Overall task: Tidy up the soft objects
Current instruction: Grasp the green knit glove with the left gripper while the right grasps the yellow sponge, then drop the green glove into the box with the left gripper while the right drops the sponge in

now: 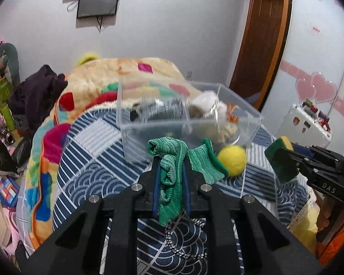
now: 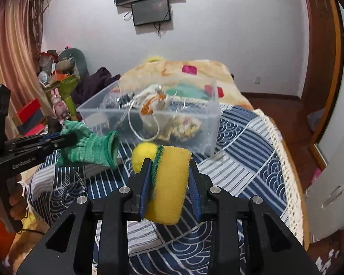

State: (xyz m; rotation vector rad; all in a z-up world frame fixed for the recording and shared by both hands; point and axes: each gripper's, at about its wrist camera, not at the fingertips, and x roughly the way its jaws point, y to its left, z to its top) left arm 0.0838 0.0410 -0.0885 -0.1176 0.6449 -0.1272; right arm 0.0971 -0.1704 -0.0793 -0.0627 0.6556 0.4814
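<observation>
While the left gripper (image 1: 170, 160) pinches a green knit glove (image 1: 172, 171) and the right gripper (image 2: 169, 171) squeezes a yellow sponge (image 2: 169, 183), both near the clear plastic bin (image 2: 208, 119), carry each over the rim before releasing; the yellow ball (image 1: 232, 160) waits on the bedspread.

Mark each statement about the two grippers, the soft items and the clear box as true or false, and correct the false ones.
1. The left gripper is shut on a green knitted glove. True.
2. The right gripper holds a red rubber ball. False: it grips a yellow sponge with a green scouring layer.
3. The clear plastic storage box is empty. False: several soft items already lie inside.
4. A fuzzy yellow ball lies on the blue patterned bed cover, outside the box. True.
5. The sponge is already in the box. False: it is held above the cover.
</observation>
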